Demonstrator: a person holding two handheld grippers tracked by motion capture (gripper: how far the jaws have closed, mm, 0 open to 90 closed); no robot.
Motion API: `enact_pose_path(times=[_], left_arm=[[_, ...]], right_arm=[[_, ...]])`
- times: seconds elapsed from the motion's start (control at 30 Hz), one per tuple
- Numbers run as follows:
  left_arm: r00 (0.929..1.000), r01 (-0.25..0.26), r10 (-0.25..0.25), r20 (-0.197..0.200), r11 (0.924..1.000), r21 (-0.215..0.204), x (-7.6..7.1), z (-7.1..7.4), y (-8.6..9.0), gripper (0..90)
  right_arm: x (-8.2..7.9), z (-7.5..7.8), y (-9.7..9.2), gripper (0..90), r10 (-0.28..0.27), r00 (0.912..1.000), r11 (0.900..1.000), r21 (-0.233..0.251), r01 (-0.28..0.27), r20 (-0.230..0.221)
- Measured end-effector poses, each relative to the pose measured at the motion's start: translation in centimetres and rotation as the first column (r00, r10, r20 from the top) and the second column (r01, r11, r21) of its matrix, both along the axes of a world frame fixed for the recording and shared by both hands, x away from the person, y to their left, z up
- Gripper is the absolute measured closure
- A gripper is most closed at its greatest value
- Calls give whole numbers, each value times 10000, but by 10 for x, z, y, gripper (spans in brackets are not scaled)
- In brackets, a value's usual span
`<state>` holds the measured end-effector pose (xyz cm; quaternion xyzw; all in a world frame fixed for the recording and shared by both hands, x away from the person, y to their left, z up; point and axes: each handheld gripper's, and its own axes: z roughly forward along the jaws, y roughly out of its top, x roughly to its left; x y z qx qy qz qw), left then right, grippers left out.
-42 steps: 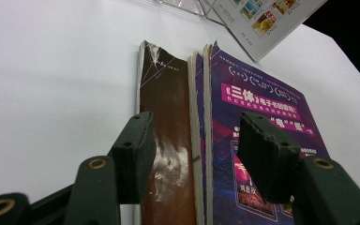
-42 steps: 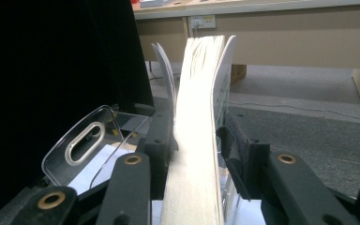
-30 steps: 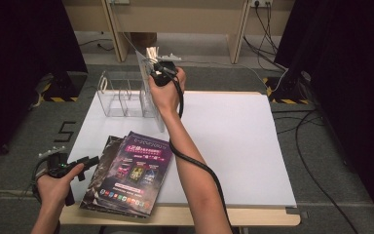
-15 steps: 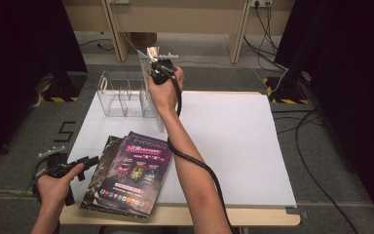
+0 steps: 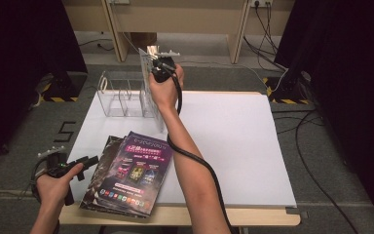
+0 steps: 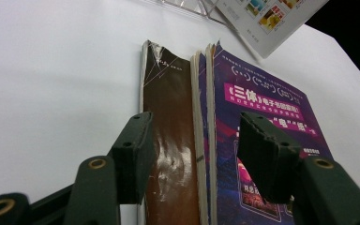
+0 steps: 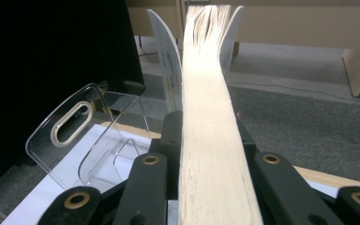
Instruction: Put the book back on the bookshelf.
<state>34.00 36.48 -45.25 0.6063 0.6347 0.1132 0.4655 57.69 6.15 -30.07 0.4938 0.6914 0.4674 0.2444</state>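
My right gripper (image 5: 161,66) holds a thick book (image 5: 148,95) upright at the right end of a clear acrylic rack (image 5: 121,95). In the right gripper view the book's pale page edge (image 7: 208,117) runs up between the jaws of the right gripper (image 7: 207,129). They have just been closing and now press on both covers. My left gripper (image 5: 88,161) rests open at the table's front left, its jaws pointing at a stack of magazines (image 5: 131,170). In the left gripper view the left gripper (image 6: 194,131) stands over a brown cover (image 6: 168,93) and a purple cover (image 6: 262,93), gripping neither.
The white table top (image 5: 233,146) stretches to the right of my right forearm. The rack's clear dividers (image 7: 75,131) stand to the left of the book. Cables lie on the grey floor (image 5: 321,161) at the right, and wooden furniture legs (image 5: 236,29) stand beyond the table.
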Motion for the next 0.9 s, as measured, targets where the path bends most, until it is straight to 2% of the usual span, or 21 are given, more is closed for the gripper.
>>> enact_pose_path(times=[0.2,0.47,0.63,0.9], left_arm=[[10000,-60,60,-19,10000,-3,-1,0,2,451],[10000,-64,64,-11,10000,-49,-1,-1,3,451],[10000,-84,84,-12,10000,-46,-1,-1,4,451],[10000,-50,50,16,10000,-60,-1,-1,4,451]], right_arm=[[2,2,2,743,-145,9992,9999,50,144,365],[5,4,3,743,-351,9984,9993,174,343,453],[3,6,3,743,-532,9959,9982,332,509,736],[4,8,3,743,-717,9932,9968,416,681,920]])
